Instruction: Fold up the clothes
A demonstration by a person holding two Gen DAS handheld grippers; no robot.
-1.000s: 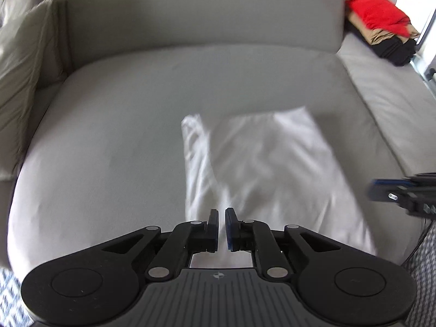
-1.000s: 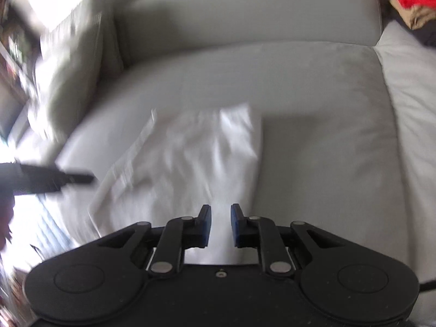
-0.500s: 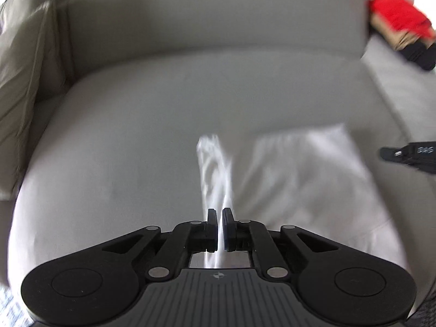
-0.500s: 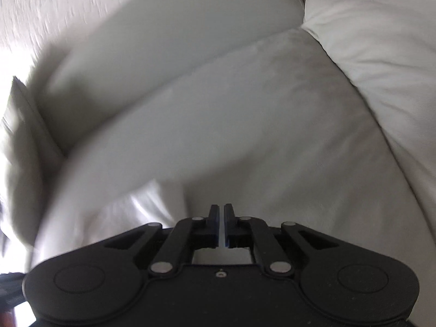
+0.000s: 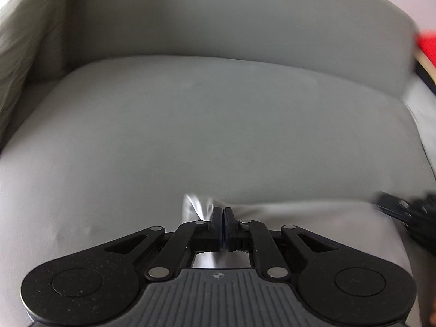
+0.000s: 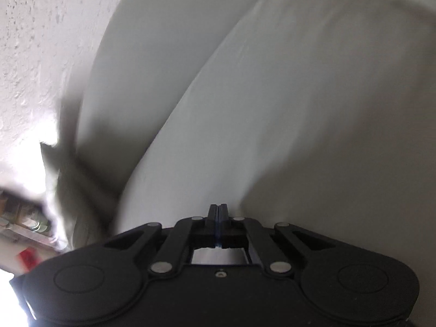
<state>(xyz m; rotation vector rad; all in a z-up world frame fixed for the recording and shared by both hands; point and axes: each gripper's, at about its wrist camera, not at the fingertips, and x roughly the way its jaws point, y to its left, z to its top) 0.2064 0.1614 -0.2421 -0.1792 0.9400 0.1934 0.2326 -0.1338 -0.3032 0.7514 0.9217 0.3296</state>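
A white cloth [image 5: 313, 218] lies along the near edge of the grey sofa seat [image 5: 218, 122]. My left gripper [image 5: 223, 209] is shut on its left end, where the fabric bunches up beside the fingertips. At the right edge of the left wrist view, the right gripper [image 5: 395, 209] is a dark blur at the cloth's other end. In its own view the right gripper [image 6: 218, 207] has its jaws closing until the pads meet. Nothing shows between the pads. A strip of white cloth [image 6: 218, 256] shows under the fingers.
The sofa backrest [image 5: 218, 21] curves behind the seat, with a pale cushion [image 5: 16, 41] at the far left. A red garment [image 5: 426, 43] shows at the right edge. The right wrist view is tilted, with a rough white wall [image 6: 27, 54] at the left.
Both grippers dropped to the near edge of the cloth and closed. The right view rolled sideways. The cloth now fills only the bottom of the left view, bunched at the left fingertips.
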